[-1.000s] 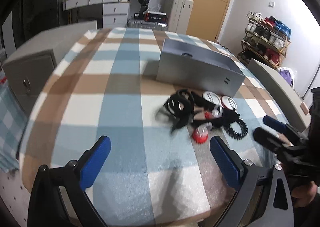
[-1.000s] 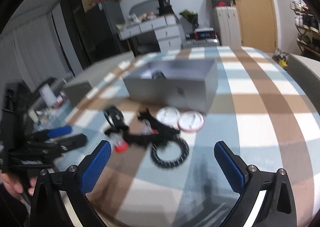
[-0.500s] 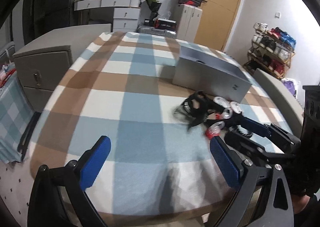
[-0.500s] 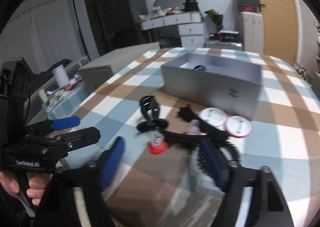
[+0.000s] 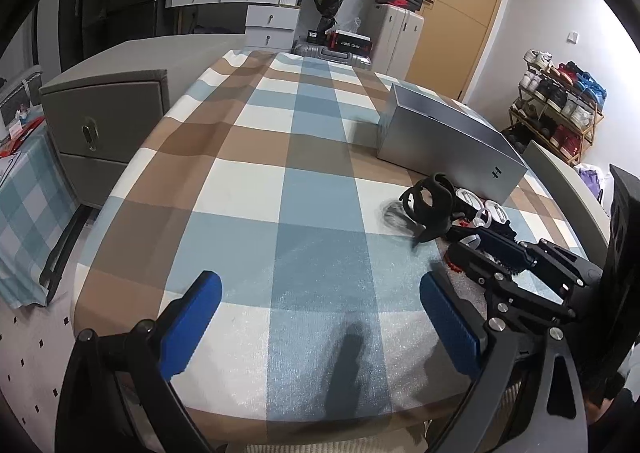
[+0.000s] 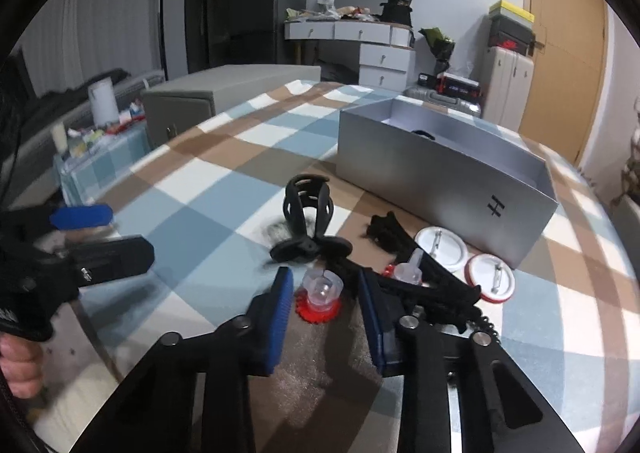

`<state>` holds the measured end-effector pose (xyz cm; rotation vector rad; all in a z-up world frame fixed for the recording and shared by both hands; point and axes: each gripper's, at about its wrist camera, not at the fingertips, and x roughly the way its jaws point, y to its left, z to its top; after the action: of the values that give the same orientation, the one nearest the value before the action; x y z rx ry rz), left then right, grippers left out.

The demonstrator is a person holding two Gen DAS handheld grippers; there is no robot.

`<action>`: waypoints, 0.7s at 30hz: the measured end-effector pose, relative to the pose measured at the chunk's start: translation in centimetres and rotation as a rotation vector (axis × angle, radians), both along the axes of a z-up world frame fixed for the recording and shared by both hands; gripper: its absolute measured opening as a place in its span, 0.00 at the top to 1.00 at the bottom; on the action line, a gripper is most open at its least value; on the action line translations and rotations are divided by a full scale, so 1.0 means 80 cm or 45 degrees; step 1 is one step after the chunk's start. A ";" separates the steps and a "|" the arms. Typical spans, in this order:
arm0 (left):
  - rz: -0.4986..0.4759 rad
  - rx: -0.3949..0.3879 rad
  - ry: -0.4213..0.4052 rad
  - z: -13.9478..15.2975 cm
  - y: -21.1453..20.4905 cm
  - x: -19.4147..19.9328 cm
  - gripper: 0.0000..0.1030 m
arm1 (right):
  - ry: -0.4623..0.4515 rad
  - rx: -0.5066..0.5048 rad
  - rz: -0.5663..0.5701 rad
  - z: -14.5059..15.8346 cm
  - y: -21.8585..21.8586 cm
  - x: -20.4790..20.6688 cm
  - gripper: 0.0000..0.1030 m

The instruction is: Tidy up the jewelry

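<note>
Right gripper closing on a clear trinket with a red toothed base; left gripper idle.
Left wrist view: left gripper [image 5: 320, 317] wide open, empty, above bare checked table [image 5: 256, 181], clear of the pile. Right wrist view: right gripper [image 6: 322, 307] jaws, just narrowing, bracket the trinket [image 6: 320, 295], pads not yet pressing; grey box [image 6: 444, 177] beyond, presumably its destination.

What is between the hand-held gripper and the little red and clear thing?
Nothing visible. The right hand-held gripper has just been closing, and the red and clear piece sits between its blue pads, which don't touch it yet.
</note>
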<state>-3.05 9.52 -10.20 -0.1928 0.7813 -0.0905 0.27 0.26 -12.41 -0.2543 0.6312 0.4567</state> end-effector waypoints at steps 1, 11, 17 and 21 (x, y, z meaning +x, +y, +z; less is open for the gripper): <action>0.001 -0.001 -0.001 0.000 0.000 -0.001 0.06 | 0.002 -0.004 0.003 -0.001 0.000 0.000 0.82; -0.022 -0.010 -0.012 0.003 -0.001 0.003 0.06 | -0.026 0.117 0.019 0.016 -0.017 -0.008 0.83; -0.106 -0.046 -0.006 0.009 -0.015 0.021 0.06 | 0.013 0.211 -0.043 0.031 -0.047 -0.001 0.83; -0.181 -0.019 -0.005 0.015 -0.035 0.034 0.06 | 0.022 0.253 -0.088 0.040 -0.069 -0.001 0.82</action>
<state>-0.33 6.74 -9.02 -0.1513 0.7900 -0.2311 0.21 -5.23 -9.17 -0.0402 0.6052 0.4517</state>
